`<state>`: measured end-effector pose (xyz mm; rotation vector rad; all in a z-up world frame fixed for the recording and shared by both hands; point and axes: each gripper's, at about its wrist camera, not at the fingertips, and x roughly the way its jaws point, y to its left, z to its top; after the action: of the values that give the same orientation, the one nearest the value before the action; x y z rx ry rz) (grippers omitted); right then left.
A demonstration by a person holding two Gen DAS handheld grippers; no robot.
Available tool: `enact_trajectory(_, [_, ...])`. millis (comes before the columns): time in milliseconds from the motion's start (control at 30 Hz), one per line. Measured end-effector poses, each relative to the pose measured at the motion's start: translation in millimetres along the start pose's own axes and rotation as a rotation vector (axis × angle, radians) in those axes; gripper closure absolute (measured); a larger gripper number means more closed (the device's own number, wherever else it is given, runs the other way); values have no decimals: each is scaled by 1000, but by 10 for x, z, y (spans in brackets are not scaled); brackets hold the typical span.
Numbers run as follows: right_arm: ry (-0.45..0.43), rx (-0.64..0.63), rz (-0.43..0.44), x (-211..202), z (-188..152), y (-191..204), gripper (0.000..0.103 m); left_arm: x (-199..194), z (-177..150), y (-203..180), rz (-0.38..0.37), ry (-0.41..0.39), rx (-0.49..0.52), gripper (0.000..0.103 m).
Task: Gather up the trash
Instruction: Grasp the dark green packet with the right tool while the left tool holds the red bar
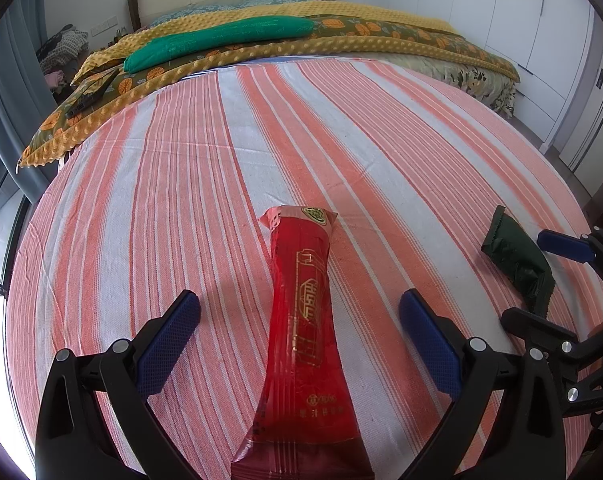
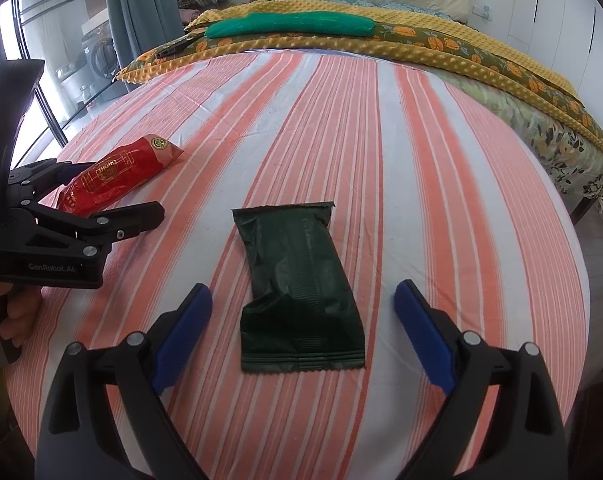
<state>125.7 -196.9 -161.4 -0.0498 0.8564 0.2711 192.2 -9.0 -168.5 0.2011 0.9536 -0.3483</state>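
A long red snack wrapper (image 1: pixel 301 328) lies flat on the striped bedsheet, running between the wide-open fingers of my left gripper (image 1: pixel 299 308); the blue pads do not touch it. It also shows in the right wrist view (image 2: pixel 113 178). A dark green wrapper (image 2: pixel 299 288) lies flat between the wide-open fingers of my right gripper (image 2: pixel 303 300), untouched. It also shows in the left wrist view (image 1: pixel 515 258), with the right gripper (image 1: pixel 549 276) around it. The left gripper (image 2: pixel 101 192) appears at the left of the right wrist view.
The orange and white striped sheet (image 1: pixel 261 140) covers the bed. Further back lie a yellow dotted blanket (image 1: pixel 341 46), a green pillow (image 1: pixel 221 40) and a dark phone-like object (image 1: pixel 91 94). White wardrobes (image 1: pixel 521 8) stand to the right, a window and curtain (image 2: pixel 141 0) to the left.
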Motion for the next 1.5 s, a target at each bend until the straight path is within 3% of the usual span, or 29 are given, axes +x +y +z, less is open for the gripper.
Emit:
enact_trajectory(967, [-1, 0, 1, 0, -1, -6, 12, -2, 4, 2, -2, 0, -1, 5])
enact_trajectory(1033, [-4, 12, 21, -7, -7, -21, 12, -10, 6, 14, -16, -2, -2, 5])
enact_trajectory(1067, [-9, 32, 71, -35, -2, -94, 13, -18, 7, 28, -30, 1, 4, 5])
enact_trajectory(1233, [76, 80, 173, -147, 94, -411, 13, -216, 52, 205, -137, 1, 4, 5])
enact_trajectory(1400, [208, -14, 230, -37, 309, -318, 21, -177, 184, 201, -138, 31, 40, 5])
enact_trajectory(1500, [250, -57, 212, 40, 386, -202, 29, -103, 220, 143, -139, 70, 56, 21])
